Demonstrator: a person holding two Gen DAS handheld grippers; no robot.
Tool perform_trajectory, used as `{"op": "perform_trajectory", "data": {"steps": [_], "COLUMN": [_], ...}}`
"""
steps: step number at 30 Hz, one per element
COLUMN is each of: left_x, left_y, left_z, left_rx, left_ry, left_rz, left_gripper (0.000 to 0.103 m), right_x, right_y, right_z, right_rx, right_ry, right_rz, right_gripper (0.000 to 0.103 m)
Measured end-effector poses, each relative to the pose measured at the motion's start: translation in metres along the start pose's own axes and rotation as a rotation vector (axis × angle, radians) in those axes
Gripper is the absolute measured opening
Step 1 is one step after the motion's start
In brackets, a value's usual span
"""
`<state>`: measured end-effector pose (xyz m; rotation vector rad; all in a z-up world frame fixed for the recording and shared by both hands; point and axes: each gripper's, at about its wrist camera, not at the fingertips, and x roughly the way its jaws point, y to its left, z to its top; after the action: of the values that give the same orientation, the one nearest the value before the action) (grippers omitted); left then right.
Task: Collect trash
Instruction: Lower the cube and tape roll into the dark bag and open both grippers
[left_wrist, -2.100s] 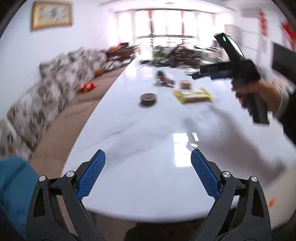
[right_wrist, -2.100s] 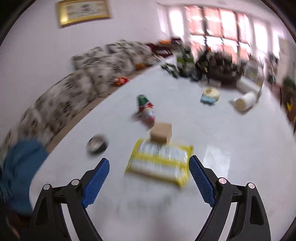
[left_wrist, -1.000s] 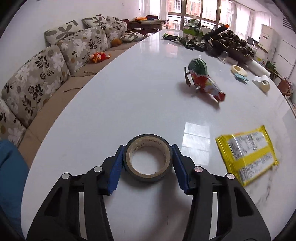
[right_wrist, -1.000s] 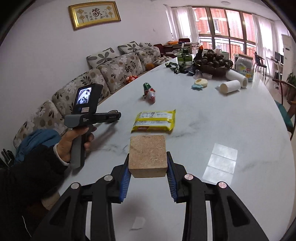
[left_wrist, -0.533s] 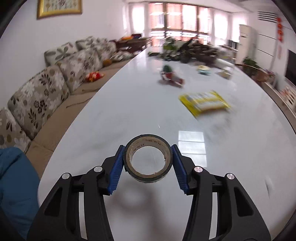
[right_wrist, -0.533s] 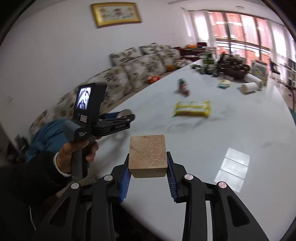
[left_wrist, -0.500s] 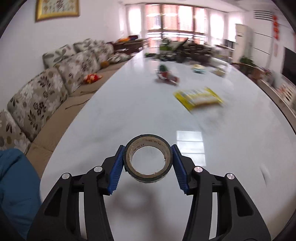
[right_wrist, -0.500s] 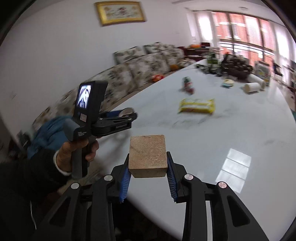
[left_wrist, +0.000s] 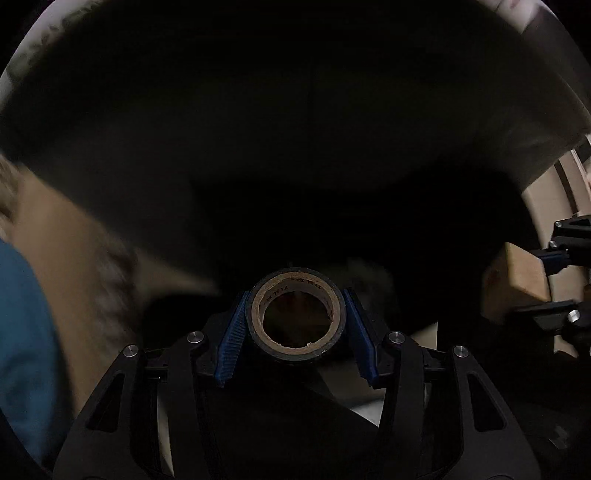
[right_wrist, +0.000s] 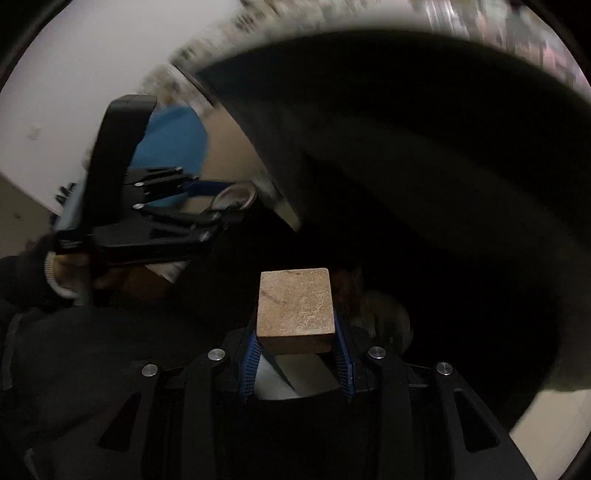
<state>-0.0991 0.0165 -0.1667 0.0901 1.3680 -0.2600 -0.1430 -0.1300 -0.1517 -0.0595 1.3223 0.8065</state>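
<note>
A roll of dark tape (left_wrist: 299, 282) with a cardboard core sits between the blue pads of my left gripper (left_wrist: 298, 317), which is shut on it and points steeply down. My right gripper (right_wrist: 295, 332) is shut on a tan square block (right_wrist: 295, 302). In the left wrist view that block (left_wrist: 517, 277) and the right gripper (left_wrist: 545, 284) show at the right edge. The right wrist view shows the left gripper (right_wrist: 229, 201) with the tape (right_wrist: 236, 192) at the left, held by a hand (right_wrist: 70, 273) in a dark sleeve. What lies below both grippers is dark and blurred.
The table's dark side and underside (left_wrist: 295, 110) fill the upper part of both views, with its pale edge (right_wrist: 284, 210) close to the left gripper. A blue cloth (left_wrist: 22, 332) lies at the left beside a brown seat (left_wrist: 66, 240). Pale floor (right_wrist: 546, 406) shows at lower right.
Both grippers have swung off the bright tabletop and down past its edge, and now point at the dark space below. Each keeps its hold on the tape and the block.
</note>
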Motion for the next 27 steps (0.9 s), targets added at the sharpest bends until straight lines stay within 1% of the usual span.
{"op": "perform_trajectory", "data": {"steps": [1, 2, 3, 4, 6, 7, 9, 10, 13, 14, 15, 16, 17, 18, 19, 20, 21, 22, 23, 24, 25, 26, 27], "left_x": [0.034, 0.054, 0.079, 0.101, 0.145, 0.162, 0.176, 0.178, 0.156, 0.146, 0.126, 0.109, 0.08, 0.043, 0.011, -0.017, -0.051, -0.083, -0.13, -0.157, -0.199, -0.222, -0.25], "left_y": [0.005, 0.009, 0.011, 0.012, 0.014, 0.016, 0.021, 0.021, 0.021, 0.018, 0.018, 0.018, 0.021, 0.025, 0.031, 0.032, 0.037, 0.042, 0.047, 0.051, 0.053, 0.053, 0.054], "left_z": [0.003, 0.003, 0.004, 0.002, 0.0, -0.001, -0.007, -0.006, 0.001, -0.004, -0.007, -0.008, -0.01, -0.014, -0.015, -0.016, -0.015, -0.013, -0.007, -0.004, 0.003, 0.005, 0.012], "left_rx": [-0.025, -0.043, -0.051, -0.048, -0.031, -0.029, -0.041, -0.047, -0.029, -0.022, -0.011, -0.003, 0.01, 0.018, 0.022, 0.024, 0.026, 0.029, 0.037, 0.038, 0.031, 0.023, 0.008], "left_ry": [0.108, 0.167, 0.241, 0.294, 0.386, 0.421, 0.451, 0.462, 0.407, 0.383, 0.334, 0.295, 0.227, 0.132, 0.055, -0.004, -0.085, -0.169, -0.297, -0.375, -0.516, -0.604, -0.707], "left_rz": [-0.041, -0.044, -0.059, -0.078, -0.031, -0.016, 0.006, -0.024, -0.085, -0.091, -0.1, -0.11, -0.127, -0.142, -0.16, -0.169, -0.174, -0.171, -0.147, -0.119, -0.067, -0.042, -0.013], "left_gripper": [0.058, 0.064, 0.073, 0.074, 0.074, 0.074, 0.074, 0.074, 0.074, 0.074, 0.074, 0.074, 0.074, 0.074, 0.074, 0.074, 0.074, 0.076, 0.078, 0.085, 0.09, 0.091, 0.091], "right_x": [0.018, 0.036, 0.049, 0.061, 0.078, 0.081, 0.074, 0.068, 0.04, 0.023, 0.011, -0.01, -0.021, -0.047, -0.066, -0.096, -0.12, -0.137, -0.168, -0.193, -0.211, -0.232, -0.259], "right_y": [-0.008, -0.017, -0.023, -0.027, -0.034, -0.037, -0.036, -0.033, -0.025, -0.019, -0.019, -0.01, -0.005, 0.005, 0.012, 0.021, 0.027, 0.032, 0.038, 0.04, 0.044, 0.048, 0.053], "right_z": [0.001, 0.003, 0.005, 0.005, 0.005, 0.003, -0.001, -0.002, -0.012, -0.015, -0.012, -0.011, -0.012, -0.012, -0.01, -0.006, -0.001, 0.006, 0.017, 0.027, 0.035, 0.044, 0.056], "right_rx": [0.016, 0.039, 0.055, 0.062, 0.074, 0.087, 0.096, 0.09, 0.062, 0.047, 0.035, 0.01, -0.008, -0.045, -0.07, -0.1, -0.122, -0.133, -0.148, -0.162, -0.172, -0.182, -0.188], "right_ry": [0.025, 0.056, 0.084, 0.1, 0.125, 0.122, 0.093, 0.075, 0.014, -0.025, -0.054, -0.094, -0.119, -0.165, -0.197, -0.251, -0.304, -0.347, -0.422, -0.484, -0.535, -0.601, -0.7], "right_rz": [-0.009, -0.002, -0.003, -0.026, -0.068, -0.068, -0.064, -0.061, -0.103, -0.116, -0.122, -0.123, -0.124, -0.137, -0.138, -0.117, -0.108, -0.117, -0.145, -0.168, -0.181, -0.194, -0.216], "right_gripper": [0.04, 0.047, 0.067, 0.071, 0.071, 0.071, 0.071, 0.071, 0.071, 0.071, 0.071, 0.072, 0.072, 0.073, 0.074, 0.075, 0.077, 0.083, 0.085, 0.088, 0.09, 0.092, 0.099]}}
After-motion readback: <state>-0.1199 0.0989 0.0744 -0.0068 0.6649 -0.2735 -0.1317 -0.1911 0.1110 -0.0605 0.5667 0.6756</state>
